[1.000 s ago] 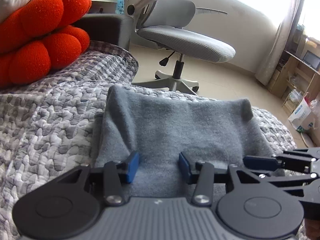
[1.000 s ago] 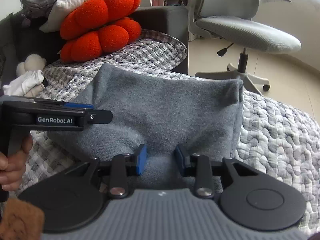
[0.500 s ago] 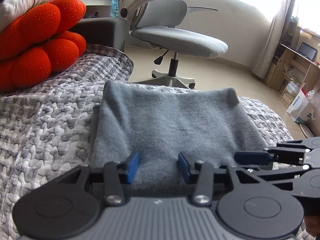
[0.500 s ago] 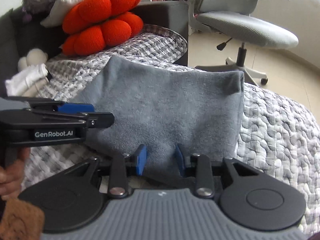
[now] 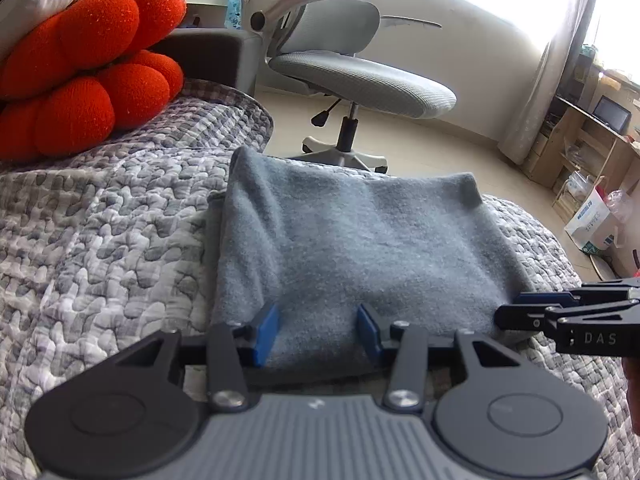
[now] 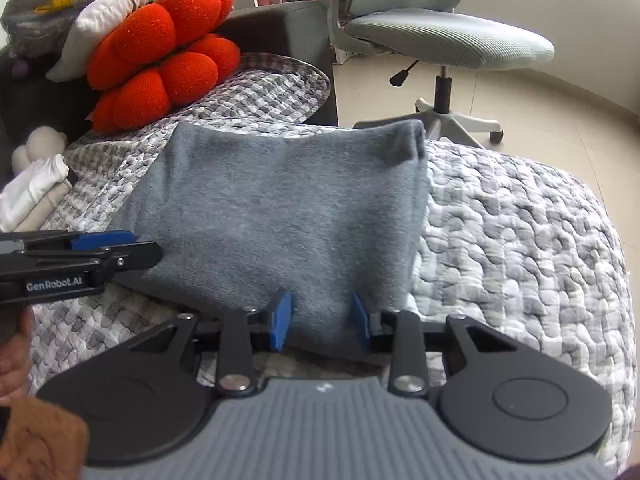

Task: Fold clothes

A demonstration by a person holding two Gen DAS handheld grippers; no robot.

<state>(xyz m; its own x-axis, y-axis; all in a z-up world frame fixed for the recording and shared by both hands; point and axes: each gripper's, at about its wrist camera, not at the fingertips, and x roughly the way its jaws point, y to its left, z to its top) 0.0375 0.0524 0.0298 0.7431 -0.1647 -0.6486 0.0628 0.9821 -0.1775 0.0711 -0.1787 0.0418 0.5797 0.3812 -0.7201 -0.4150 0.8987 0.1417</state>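
A grey fleece garment lies folded into a rough rectangle on the quilted bed cover; it also shows in the right wrist view. My left gripper is open, its blue pads spread over the garment's near edge, nothing clamped. My right gripper is open too, over the near right part of the garment. The right gripper shows side-on in the left wrist view, and the left one in the right wrist view.
A red flower-shaped cushion and a pillow lie at the bed's far left. Folded white clothes sit at the left. A grey office chair stands on the floor beyond the bed. Shelves and a box are at the right.
The far edge of the garment has settled flatter on the bed. Both grippers have drawn back a little toward the near edge and stay open.
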